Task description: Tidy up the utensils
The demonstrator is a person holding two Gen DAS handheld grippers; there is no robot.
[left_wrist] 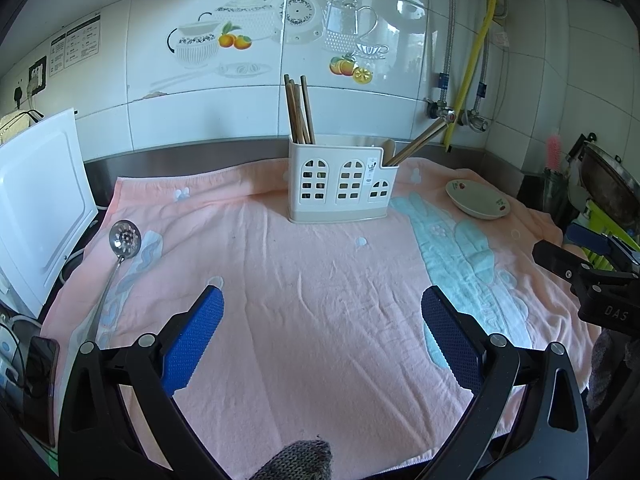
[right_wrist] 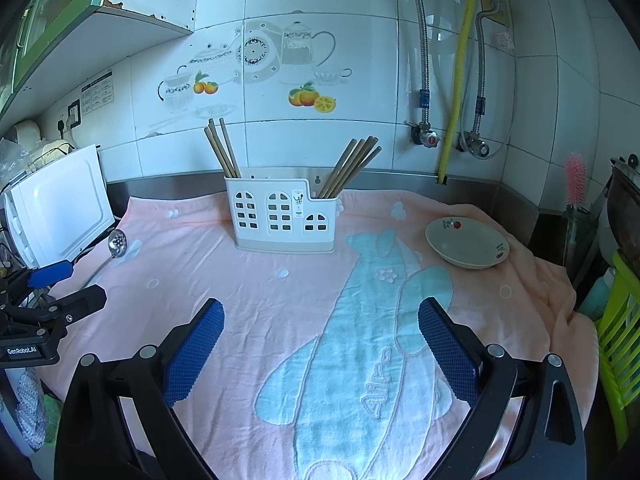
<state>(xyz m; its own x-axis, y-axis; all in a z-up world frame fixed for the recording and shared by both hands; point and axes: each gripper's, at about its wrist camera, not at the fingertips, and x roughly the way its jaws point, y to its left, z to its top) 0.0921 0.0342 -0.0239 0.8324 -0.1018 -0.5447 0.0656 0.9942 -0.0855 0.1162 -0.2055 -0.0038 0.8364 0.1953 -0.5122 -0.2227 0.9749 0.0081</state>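
Note:
A white utensil holder (left_wrist: 342, 178) (right_wrist: 282, 214) with window cut-outs stands at the back of the pink towel (left_wrist: 304, 288) (right_wrist: 248, 280). Wooden chopsticks (left_wrist: 299, 110) (right_wrist: 221, 148) stand in its left compartment and more chopsticks (left_wrist: 420, 140) (right_wrist: 352, 166) lean in its right one. A metal slotted spoon (left_wrist: 120, 252) (right_wrist: 116, 242) lies on the towel's left edge. My left gripper (left_wrist: 322, 336) is open and empty above the towel; it also shows in the right wrist view (right_wrist: 70, 288). My right gripper (right_wrist: 320, 344) is open and empty; it also shows in the left wrist view (left_wrist: 568, 256).
A shallow ceramic dish (left_wrist: 478, 199) (right_wrist: 467, 247) sits on the towel at the back right. A white appliance (left_wrist: 38, 208) (right_wrist: 60, 208) stands at the left. A wok (left_wrist: 608, 184), a pink brush (right_wrist: 575, 180) and a green rack (right_wrist: 620, 328) crowd the right. The tiled wall carries pipes (right_wrist: 456, 80).

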